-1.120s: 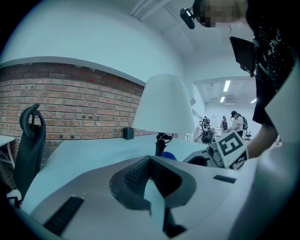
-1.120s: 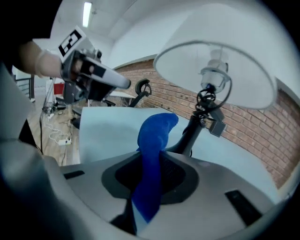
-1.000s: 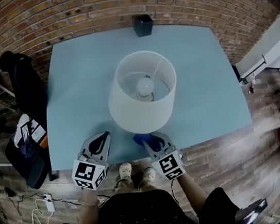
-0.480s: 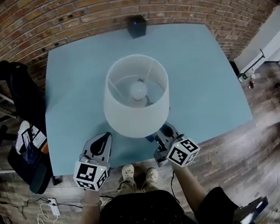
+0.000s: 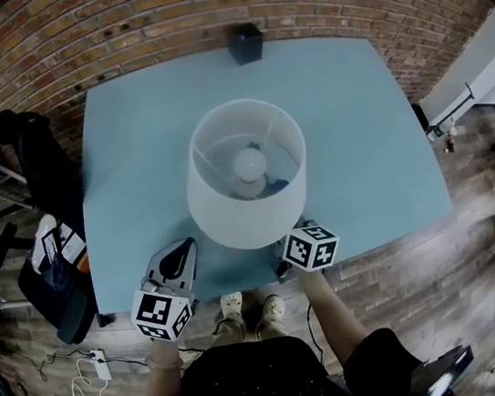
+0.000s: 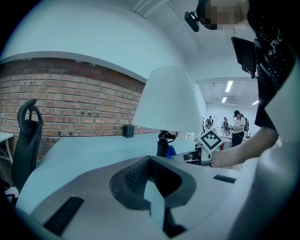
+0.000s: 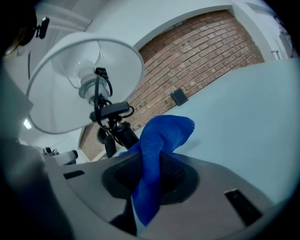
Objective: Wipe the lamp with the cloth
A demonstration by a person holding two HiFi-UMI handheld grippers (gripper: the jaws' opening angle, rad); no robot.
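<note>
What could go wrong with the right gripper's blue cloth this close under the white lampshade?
1. The right gripper sits low beside the black lamp stem, under the white lampshade. A sideways push might tip the lamp, and the left gripper is apart from it, not steadying it.
2. The blue cloth could snag the black cable looped below the bulb.
</note>
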